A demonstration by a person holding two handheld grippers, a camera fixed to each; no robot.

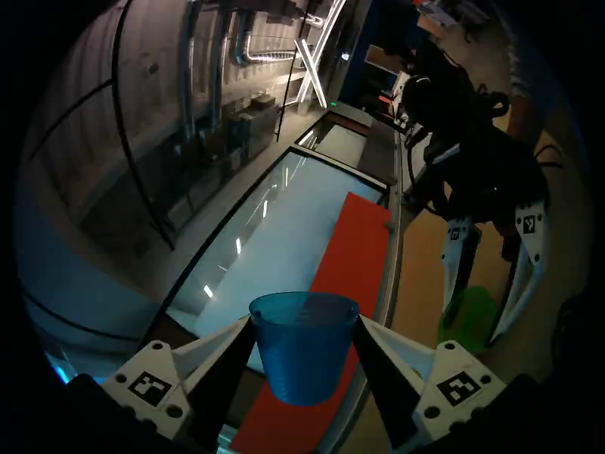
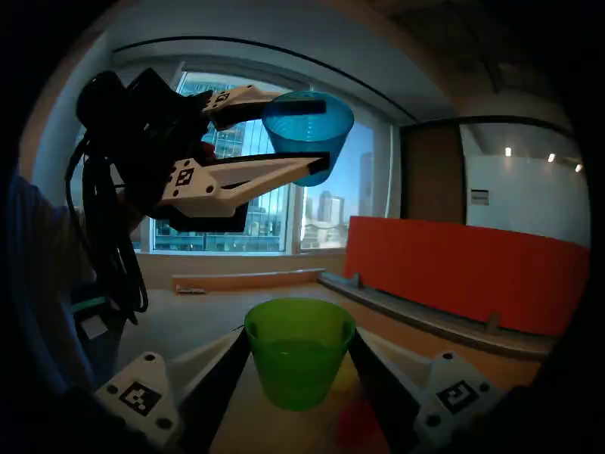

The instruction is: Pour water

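The step in hand looks like the pour itself, from blue cup [image 1: 304, 356] into green cup [image 2: 300, 363]. To do it well, the blue rim has to come over the green mouth before any further tipping. In the right gripper view the blue cup hangs at 12 o'clock, high above the green one at 6 o'clock and a little toward 11. I judge the safer course is to lower it close and then tilt slowly, so the stream is short and does not splash on the tabletop [image 2: 197, 318]. The green cup should be kept level and steady underneath.

The left gripper [image 1: 304, 325] has its jaws closed on the blue cup, one finger on each side of the wall just under the rim. The right gripper [image 2: 300, 340] has the green cup clamped the same way, low above the tabletop. In the left gripper view it sits out at 4 o'clock, well apart from the blue cup.

Both cups are translucent ribbed plastic, tapering toward the base. They will likely flex if squeezed hard. A darker band in the green cup suggests water to about half height. I cannot tell what the blue cup contains.
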